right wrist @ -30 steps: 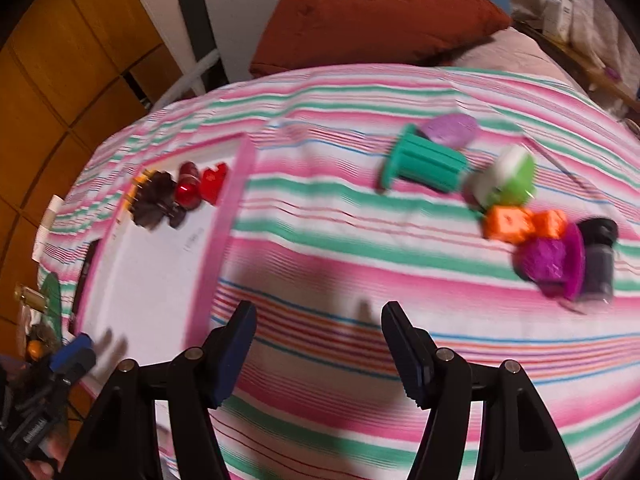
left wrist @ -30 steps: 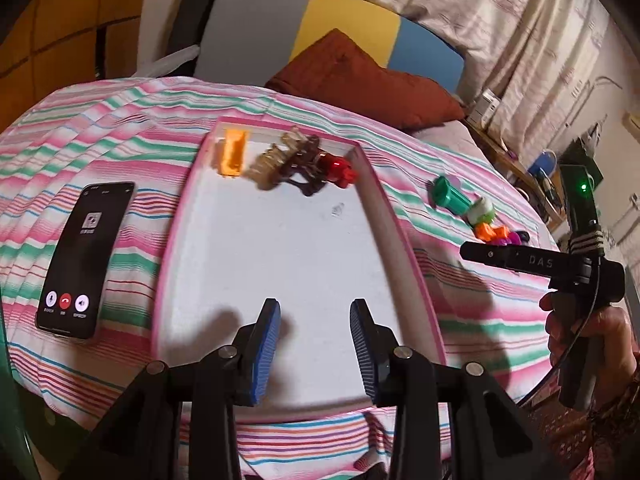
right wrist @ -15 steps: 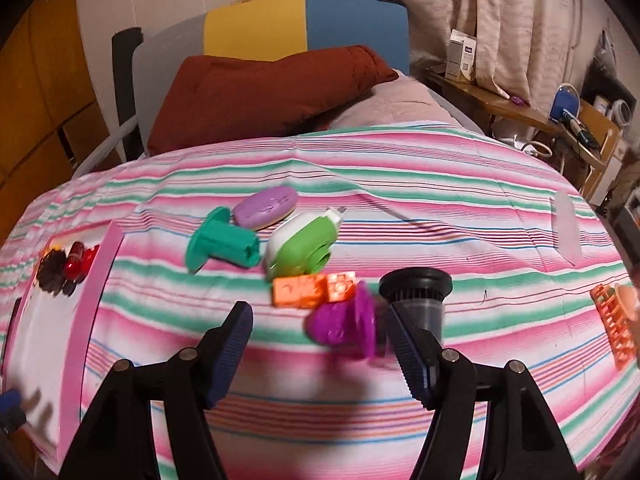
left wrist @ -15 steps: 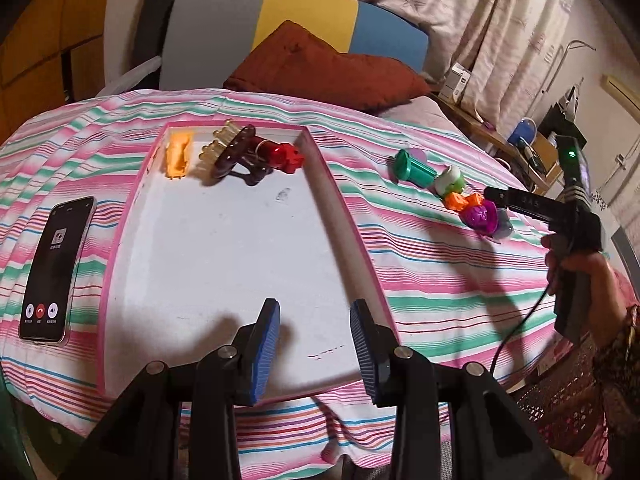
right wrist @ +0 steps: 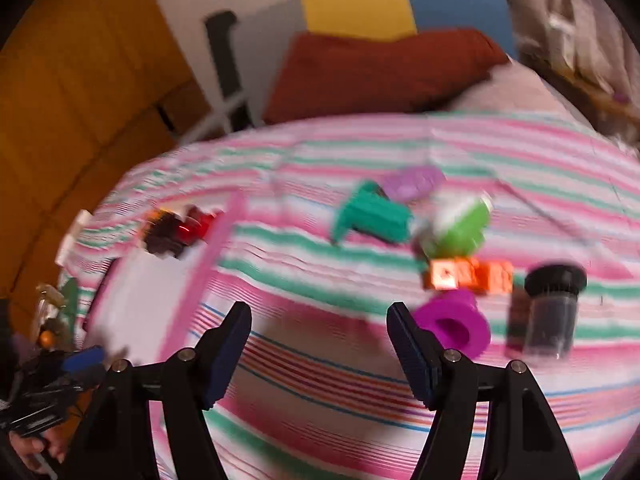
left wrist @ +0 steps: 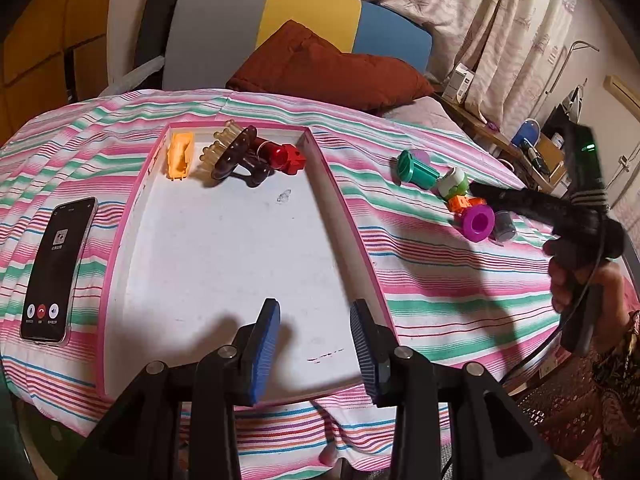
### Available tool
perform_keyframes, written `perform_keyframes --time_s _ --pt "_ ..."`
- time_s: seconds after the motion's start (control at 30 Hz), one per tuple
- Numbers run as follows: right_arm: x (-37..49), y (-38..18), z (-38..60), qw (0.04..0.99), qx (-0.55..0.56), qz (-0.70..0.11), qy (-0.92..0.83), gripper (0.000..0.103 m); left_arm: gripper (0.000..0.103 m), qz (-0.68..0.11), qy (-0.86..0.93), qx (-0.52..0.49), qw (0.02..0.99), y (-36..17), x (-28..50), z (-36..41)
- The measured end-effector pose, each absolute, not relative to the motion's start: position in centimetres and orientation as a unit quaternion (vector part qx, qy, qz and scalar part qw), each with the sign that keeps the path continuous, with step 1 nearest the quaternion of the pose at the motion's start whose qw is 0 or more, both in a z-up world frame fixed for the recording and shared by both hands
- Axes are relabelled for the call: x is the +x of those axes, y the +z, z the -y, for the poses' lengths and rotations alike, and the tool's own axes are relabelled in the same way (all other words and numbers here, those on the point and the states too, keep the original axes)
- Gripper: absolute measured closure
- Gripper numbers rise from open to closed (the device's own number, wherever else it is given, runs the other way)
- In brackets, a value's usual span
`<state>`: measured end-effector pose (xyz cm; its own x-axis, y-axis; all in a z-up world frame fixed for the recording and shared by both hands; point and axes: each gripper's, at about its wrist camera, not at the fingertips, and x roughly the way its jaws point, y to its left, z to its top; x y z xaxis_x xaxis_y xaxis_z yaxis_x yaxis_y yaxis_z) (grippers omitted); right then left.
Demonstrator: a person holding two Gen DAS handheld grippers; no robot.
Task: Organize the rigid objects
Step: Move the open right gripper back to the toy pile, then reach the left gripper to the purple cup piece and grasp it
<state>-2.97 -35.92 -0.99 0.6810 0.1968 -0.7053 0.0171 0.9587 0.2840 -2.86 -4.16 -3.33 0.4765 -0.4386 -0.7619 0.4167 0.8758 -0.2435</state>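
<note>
A white tray with a pink rim (left wrist: 344,216) lies on the striped cloth. At its far end are an orange piece (left wrist: 180,155), a brown brush (left wrist: 234,156) and a red piece (left wrist: 286,157). My left gripper (left wrist: 314,344) is open and empty over the tray's near end. Right of the tray lies a cluster: green spool (right wrist: 372,216), lilac piece (right wrist: 416,180), green-white piece (right wrist: 460,224), orange brick (right wrist: 468,276), magenta spool (right wrist: 454,326), dark cup (right wrist: 554,312). My right gripper (right wrist: 320,352) is open and empty, just left of the magenta spool.
A phone (left wrist: 58,268) with a lit screen lies left of the tray. A red-brown pillow (left wrist: 328,68) and a chair back stand behind the table. The right wrist view is blurred by motion.
My right gripper has swung left, so the toy cluster now sits to its right and the tray shows again. The left gripper has shifted little and stays open.
</note>
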Motion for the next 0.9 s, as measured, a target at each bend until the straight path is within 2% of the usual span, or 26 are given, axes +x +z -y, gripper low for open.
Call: perform_keyframes --time_s 0.17,0.43,0.6,0.9 --pt "-5.3 0.9 40.2 0.922 0.149 -0.337 -0.121 0.026 0.067 -0.449 -0.253 -0.01 0.857 -3.4 -2.9 4.7" --pt "-6.7 -1.0 45.3 0.858 0.205 -0.38 -0.279 0.026 0.067 -0.443 -0.283 -0.004 0.85 -2.0 -2.0 8.3" --pt "-7.5 -1.1 47.3 0.832 0.186 -0.394 -0.344 0.025 0.065 -0.429 -0.318 0.016 0.845 -0.7 -0.9 13.9" --pt "-10.0 -1.4 51.0 0.8 0.279 -0.376 -0.375 0.025 0.065 -0.436 -0.356 0.054 0.825 -1.3 2.5 26.7"
